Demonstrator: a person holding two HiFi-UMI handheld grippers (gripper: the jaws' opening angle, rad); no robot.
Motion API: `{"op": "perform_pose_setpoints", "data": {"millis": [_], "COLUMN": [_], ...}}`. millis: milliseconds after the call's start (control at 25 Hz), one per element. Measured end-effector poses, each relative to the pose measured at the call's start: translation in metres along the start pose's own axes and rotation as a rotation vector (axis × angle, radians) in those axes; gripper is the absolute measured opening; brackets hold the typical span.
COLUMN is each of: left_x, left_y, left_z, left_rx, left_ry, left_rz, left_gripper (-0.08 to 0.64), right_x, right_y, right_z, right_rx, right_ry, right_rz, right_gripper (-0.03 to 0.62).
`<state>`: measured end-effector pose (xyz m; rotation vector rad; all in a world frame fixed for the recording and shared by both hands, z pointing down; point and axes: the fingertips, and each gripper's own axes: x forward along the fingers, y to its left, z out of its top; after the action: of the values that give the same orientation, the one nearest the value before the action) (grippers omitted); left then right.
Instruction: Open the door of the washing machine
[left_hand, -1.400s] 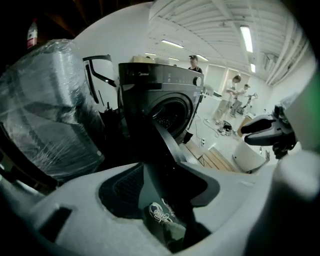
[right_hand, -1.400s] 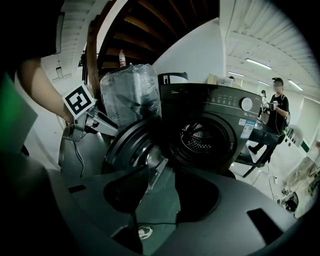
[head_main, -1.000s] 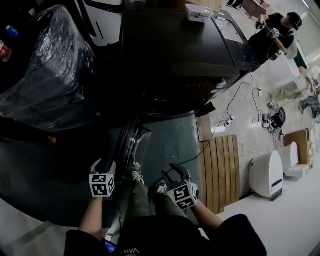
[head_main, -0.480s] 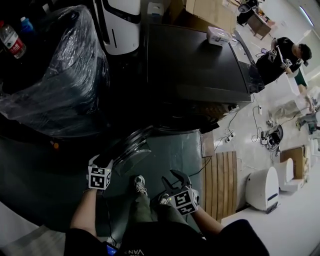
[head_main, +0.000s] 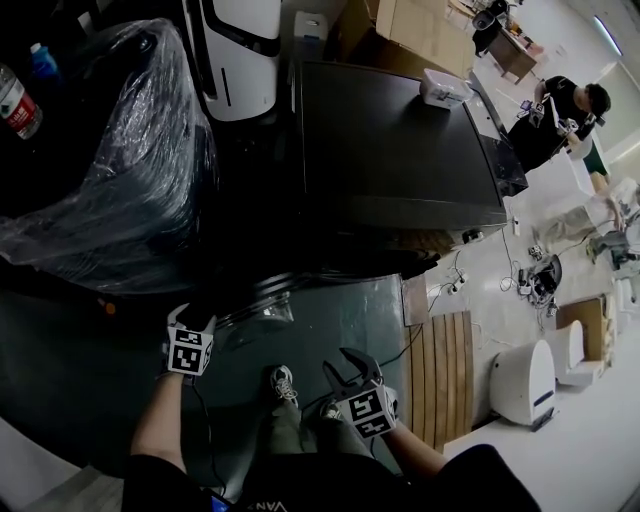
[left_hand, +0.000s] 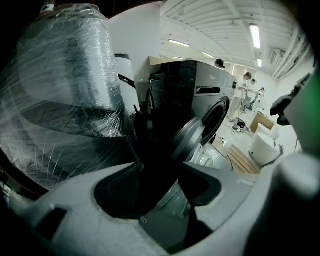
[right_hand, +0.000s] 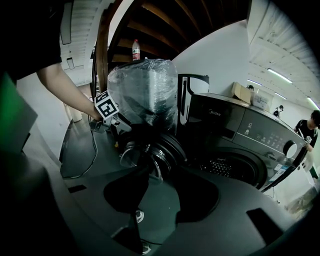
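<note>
The door (right_hand: 151, 149) has swung wide and the left gripper (left_hand: 160, 192) has just spread its jaws empty; right gripper (right_hand: 161, 196) gapes idle too, so job looks done.

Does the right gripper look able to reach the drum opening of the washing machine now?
Probably yes. The door stands swung wide to the left, the drum opening lies bare ahead, and the right gripper, its jaws apart and empty, seems to have nothing standing between it and the opening.
</note>
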<state>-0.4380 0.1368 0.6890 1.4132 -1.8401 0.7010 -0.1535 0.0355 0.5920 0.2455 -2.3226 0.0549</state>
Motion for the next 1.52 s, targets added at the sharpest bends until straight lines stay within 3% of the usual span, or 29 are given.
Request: {"op": "perform_pose_setpoints", "data": {"millis": [200,360,640,800,920,1080,1240,1520], "left_x": [-0.002,-0.008,-0.055,-0.092,-0.120,-0.159,-0.197,-0.252], "left_y": [-0.002,-0.004,-0.022,-0.066,-0.100,-0.145,-0.193,-0.265], "left_z": [-0.003,-0.005,0.022,0.040,0.052,0.068,0.082,0.104], "left_rx": [-0.011,-0.047,-0.101,-0.098,-0.108,-0.127,-0.162,-0.145], "left_ry": [0.018,0.017,-0.107,-0.196,-0.259,-0.364,-0.459,-0.589], "left_rz": [-0.015,0.032,0.154,0.187,0.214,0.258,0.281,0.304], "left_gripper": [0.239,0.239,0.236,0.196,0.113,0.047,0.028,0.018], "right_x": [0.003,-0.004,-0.033,-0.065,-0.092,-0.129,-0.162,-0.218], "right_y": [-0.008,-0.014,-0.032,-0.048,-0.056,-0.060,-0.059,-0.050], "right_z": [0.014,0.024,0.042,0.047,0.047,0.043,0.036,0.042], "right_rx": [0.014,0.011,-0.012,-0.032,-0.043,-0.056,-0.049,-0.060], "right_ry": [-0.014,-0.040,-0.143,-0.213,-0.264,-0.337,-0.389,-0.516], "right_rz": [-0.013,-0.017,-0.030,-0.036,-0.036,-0.001,0.040,0.115], "right_gripper": [0.158,0.143,0.089,0.042,0.003,0.003,0.002,0.002]}}
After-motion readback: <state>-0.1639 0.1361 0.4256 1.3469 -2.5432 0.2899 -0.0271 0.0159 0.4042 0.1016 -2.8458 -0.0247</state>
